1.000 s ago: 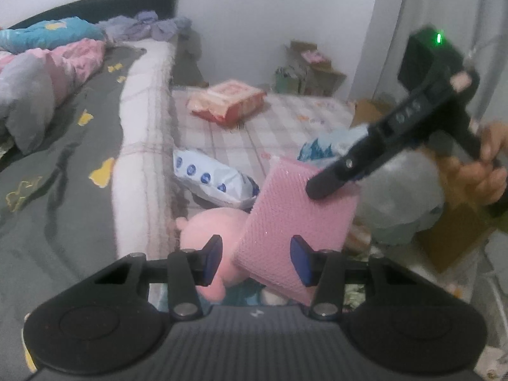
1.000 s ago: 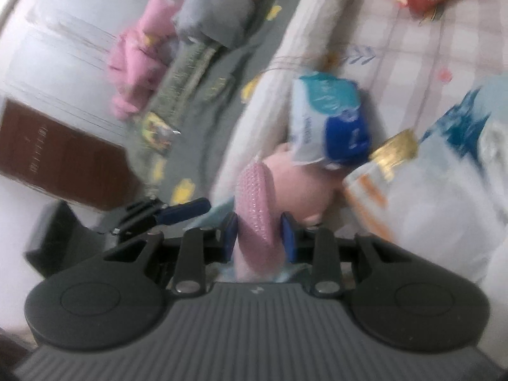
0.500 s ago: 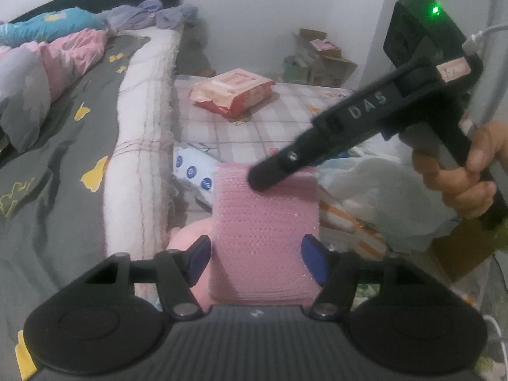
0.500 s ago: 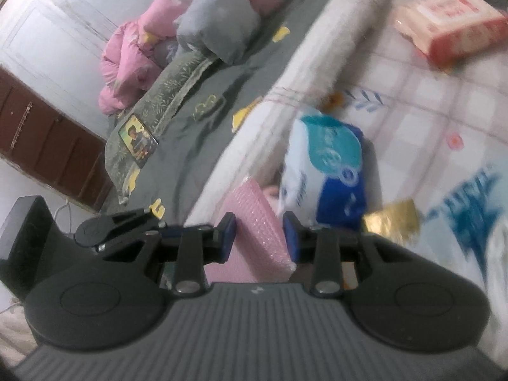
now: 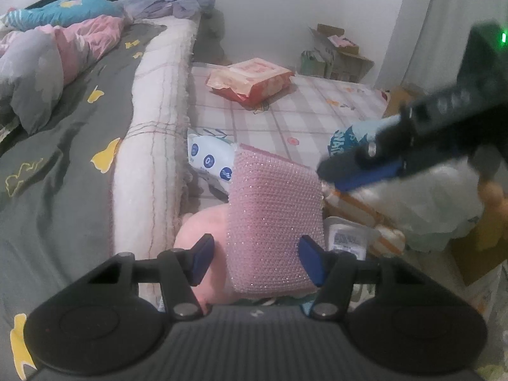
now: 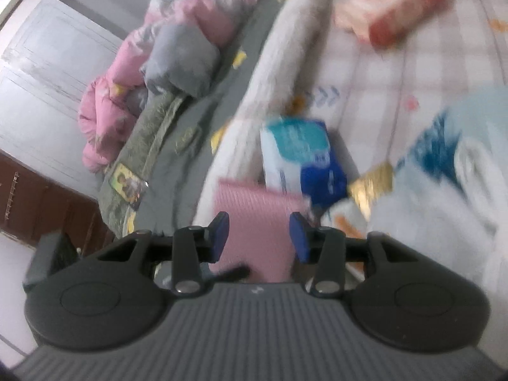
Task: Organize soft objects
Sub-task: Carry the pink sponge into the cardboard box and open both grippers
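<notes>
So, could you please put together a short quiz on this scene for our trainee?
1. Which thing lies farthest back on the checked mat?
A. red pack
B. pad
C. plush
2. True or false: the pad lies flat on the mat.
3. What peeks out behind the pad's upper left edge, above the plush?

Key
1. A
2. False: it is up off the mat, standing tilted.
3. The blue-and-white pack.
</notes>
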`<state>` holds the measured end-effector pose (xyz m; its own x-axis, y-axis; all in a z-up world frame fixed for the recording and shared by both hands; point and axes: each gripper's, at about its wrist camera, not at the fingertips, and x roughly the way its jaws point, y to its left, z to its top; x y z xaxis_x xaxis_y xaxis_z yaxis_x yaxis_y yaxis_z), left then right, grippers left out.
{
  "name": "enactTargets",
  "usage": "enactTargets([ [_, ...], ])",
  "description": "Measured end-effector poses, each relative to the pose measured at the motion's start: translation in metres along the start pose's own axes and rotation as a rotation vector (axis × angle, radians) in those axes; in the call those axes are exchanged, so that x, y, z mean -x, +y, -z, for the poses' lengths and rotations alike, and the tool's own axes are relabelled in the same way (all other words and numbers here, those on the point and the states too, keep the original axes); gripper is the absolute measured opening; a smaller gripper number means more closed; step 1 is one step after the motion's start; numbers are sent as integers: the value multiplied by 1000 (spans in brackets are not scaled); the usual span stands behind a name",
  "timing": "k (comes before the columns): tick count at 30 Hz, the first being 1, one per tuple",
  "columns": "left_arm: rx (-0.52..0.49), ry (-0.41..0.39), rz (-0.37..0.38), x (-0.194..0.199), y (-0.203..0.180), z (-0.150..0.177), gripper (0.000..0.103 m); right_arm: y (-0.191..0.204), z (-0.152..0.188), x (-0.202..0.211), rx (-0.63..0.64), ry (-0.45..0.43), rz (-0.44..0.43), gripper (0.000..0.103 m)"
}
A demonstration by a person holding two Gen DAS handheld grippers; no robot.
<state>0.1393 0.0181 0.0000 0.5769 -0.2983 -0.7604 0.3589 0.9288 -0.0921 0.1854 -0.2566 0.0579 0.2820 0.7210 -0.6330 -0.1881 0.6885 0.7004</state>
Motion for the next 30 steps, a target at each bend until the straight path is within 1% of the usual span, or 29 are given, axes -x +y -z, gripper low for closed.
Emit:
enactTargets([
  [3,15,-6,6,1,2,0,58,-10,8,-15,-57,27,-10,42],
  [7,31,-22,8,1,5,1,53,-22,10,-36,-124,44,-40,42],
  [8,41,-27,11,2,6,1,50,-23,12,-39,-132,45,-45,42],
  [11,68,-27,21,4,7,-1,49,-27,13,-44,-171,36,-74,43],
  [13,61,-26,11,7,4,-2,49,-25,15,-42,-171,31,-81,43],
  [17,52,-27,1,14,-3,-4,49,-19,19,-34,-152,16,-86,40],
  [21,30,-53,-13,28,-14,-10,49,-15,21,-22,-149,-6,-106,38],
  [25,-12,-86,-28,42,-32,-20,49,-10,21,-1,-123,-41,-124,38],
  [30,-88,-125,-10,53,-64,-40,49,-11,22,38,-105,-110,-141,38],
])
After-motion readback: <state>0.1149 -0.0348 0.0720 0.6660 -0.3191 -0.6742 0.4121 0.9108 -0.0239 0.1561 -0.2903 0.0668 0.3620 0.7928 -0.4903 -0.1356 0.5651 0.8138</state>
